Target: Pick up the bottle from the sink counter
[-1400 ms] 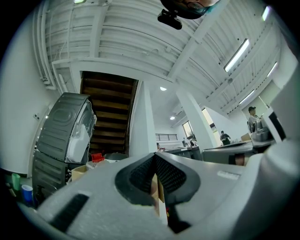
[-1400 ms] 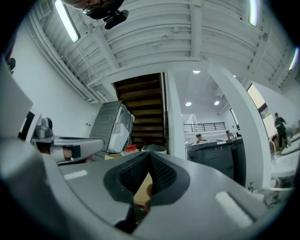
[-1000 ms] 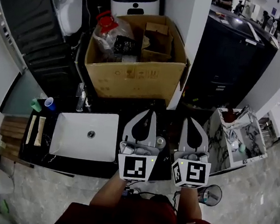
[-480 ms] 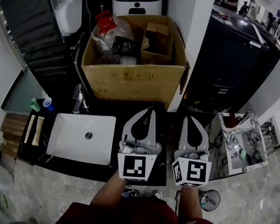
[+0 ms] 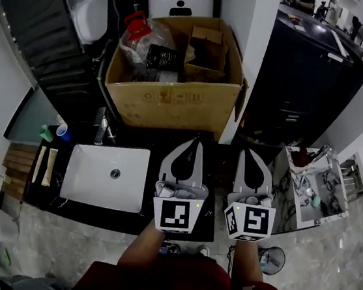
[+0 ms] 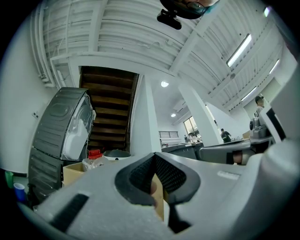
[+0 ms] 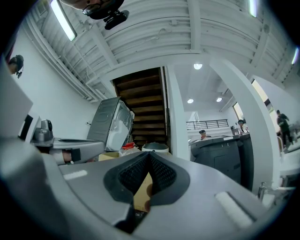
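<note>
Dark sink counter (image 5: 94, 216) bears white basin (image 5: 92, 179), faucet (image 5: 102, 131) and blue cup (image 5: 62, 133).

I see bare dark counter (image 5: 149, 137) between the white sink (image 5: 91, 188) and the cardboard box (image 5: 174, 101), and a narrow lane between my left gripper (image 5: 196, 144) and right gripper (image 5: 245, 153). The box walls off the back; the white pillar (image 5: 241, 56) stands beside it. Faucet (image 5: 101, 130) and blue cup (image 5: 63, 134) crowd the sink's far-left corner.
</note>
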The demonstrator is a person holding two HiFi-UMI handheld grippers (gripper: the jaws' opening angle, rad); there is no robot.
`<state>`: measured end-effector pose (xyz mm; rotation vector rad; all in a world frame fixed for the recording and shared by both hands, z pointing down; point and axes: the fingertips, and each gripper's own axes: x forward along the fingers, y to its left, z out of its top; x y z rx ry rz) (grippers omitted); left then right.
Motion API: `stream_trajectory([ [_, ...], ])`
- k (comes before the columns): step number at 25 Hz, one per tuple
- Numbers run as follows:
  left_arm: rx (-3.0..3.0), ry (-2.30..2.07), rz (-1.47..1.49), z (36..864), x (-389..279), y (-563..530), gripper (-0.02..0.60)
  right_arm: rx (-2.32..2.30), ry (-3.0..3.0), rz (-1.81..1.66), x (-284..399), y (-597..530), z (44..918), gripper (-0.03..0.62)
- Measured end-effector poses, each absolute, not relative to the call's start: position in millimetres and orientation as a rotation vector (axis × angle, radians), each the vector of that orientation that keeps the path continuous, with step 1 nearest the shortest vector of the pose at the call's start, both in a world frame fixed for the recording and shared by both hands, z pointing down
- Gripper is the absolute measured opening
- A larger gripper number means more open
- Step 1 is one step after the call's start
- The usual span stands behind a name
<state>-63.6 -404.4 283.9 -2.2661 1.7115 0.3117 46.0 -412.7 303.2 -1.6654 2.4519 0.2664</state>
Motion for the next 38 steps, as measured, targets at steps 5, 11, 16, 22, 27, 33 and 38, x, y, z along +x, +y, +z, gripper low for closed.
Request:
stream_trajectory([
  [5,-2.262,1.711,0.288,286.6,-60.4,-406.8,0.003,-1.661,2.463,0.271,47.2,-414.7,303.8,0.002],
  [11,-2.271,1.707,0.236,299.7,-59.6,-410.3,0.021,-1.669,2.461,0.252,47.9,-417.5,309.0,0.002],
  [16,-2.314,1.74,0.161,322.3,-59.9,-414.1,0.049,-1.677,2.467,0.241,48.9,-418.9,313.9,0.002],
  [22,-2.361,1.755,0.091,348.1,-56.8,-417.8,0.095,-1.686,2.468,0.238,52.8,-419.8,316.3,0.002],
  [27,-2.402,1.765,0.033,369.4,-54.4,-419.2,0.136,-1.693,2.467,0.236,56.1,-419.6,316.9,0.002],
  [33,-2.456,1.758,-0.034,397.0,-50.0,-420.2,0.201,-1.697,2.463,0.235,57.1,-420.4,317.6,0.002],
  [38,-2.497,1.751,-0.091,420.3,-44.7,-421.6,0.242,-1.7,2.464,0.227,56.2,-421.3,320.6,0.002],
])
